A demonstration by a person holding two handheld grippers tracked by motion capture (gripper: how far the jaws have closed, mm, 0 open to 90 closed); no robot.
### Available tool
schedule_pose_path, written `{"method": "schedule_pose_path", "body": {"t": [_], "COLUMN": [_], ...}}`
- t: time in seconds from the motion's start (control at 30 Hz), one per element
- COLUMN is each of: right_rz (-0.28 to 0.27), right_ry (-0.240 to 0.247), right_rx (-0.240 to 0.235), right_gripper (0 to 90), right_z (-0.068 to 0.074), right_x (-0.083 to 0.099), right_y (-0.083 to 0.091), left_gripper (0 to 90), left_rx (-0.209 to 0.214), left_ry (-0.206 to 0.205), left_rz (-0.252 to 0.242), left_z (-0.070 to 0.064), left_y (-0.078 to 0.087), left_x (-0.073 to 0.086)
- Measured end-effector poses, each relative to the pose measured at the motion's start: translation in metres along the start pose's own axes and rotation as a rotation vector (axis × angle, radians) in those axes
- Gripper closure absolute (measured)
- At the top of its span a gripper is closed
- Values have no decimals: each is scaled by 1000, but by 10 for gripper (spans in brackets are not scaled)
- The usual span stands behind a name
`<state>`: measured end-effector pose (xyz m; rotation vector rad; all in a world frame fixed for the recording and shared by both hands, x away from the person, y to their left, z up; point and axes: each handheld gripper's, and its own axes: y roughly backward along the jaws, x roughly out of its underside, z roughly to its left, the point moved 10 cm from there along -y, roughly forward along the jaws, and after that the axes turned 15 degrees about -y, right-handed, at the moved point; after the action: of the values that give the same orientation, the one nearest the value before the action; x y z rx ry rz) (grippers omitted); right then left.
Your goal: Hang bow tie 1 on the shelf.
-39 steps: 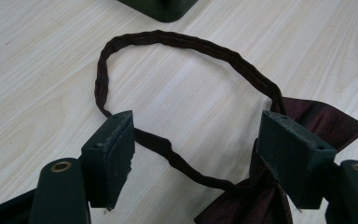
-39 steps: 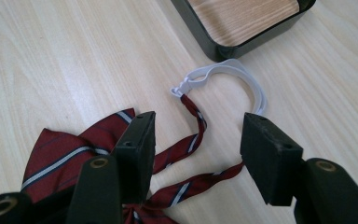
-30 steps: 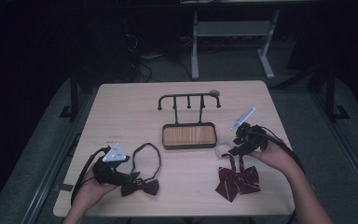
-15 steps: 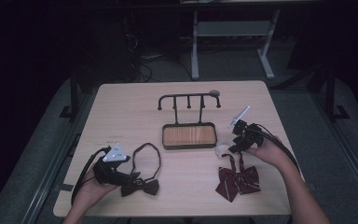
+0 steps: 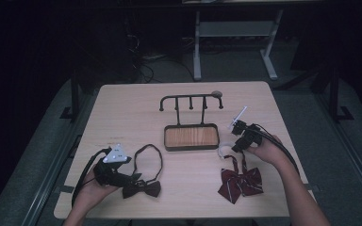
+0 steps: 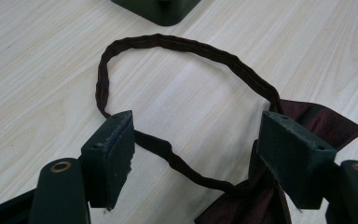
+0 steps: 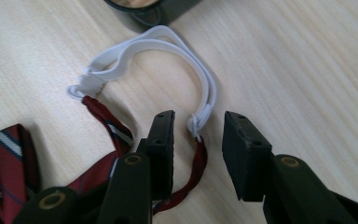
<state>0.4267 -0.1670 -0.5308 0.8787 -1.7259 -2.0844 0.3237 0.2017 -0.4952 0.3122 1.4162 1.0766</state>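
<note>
Right tool (image 7: 196, 135): I hold it parted astride the striped tie's white elastic loop (image 7: 168, 39), ready to pinch. Left tool (image 6: 200, 154): spread wide over dark bow tie strap (image 6: 168, 44), 6 o'clock of rack (image 5: 191, 136).

Light wood table (image 5: 122, 108): hook stand (image 5: 190, 123) centre, dark bow tie (image 5: 143, 181) near left, striped bow tie (image 5: 240, 181) near right.

High view dim, surroundings nearly black; gripper views bright and sharp, soft shadows, near edges blurred.
</note>
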Motion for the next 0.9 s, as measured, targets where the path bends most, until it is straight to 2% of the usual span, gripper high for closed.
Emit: {"method": "schedule_pose_path", "body": {"t": [0.63, 0.9], "right_rz": [27, 36], "right_ry": [-4, 11], "right_rx": [3, -1], "right_gripper": [760, 823], "right_z": [-3, -1], "right_x": [2, 2], "right_y": [-5, -5], "left_gripper": [279, 279], "left_rx": [-3, -5], "left_ry": [-1, -1], "left_rz": [5, 3], "left_z": [1, 1], "left_y": [0, 1], "left_x": [0, 0]}}
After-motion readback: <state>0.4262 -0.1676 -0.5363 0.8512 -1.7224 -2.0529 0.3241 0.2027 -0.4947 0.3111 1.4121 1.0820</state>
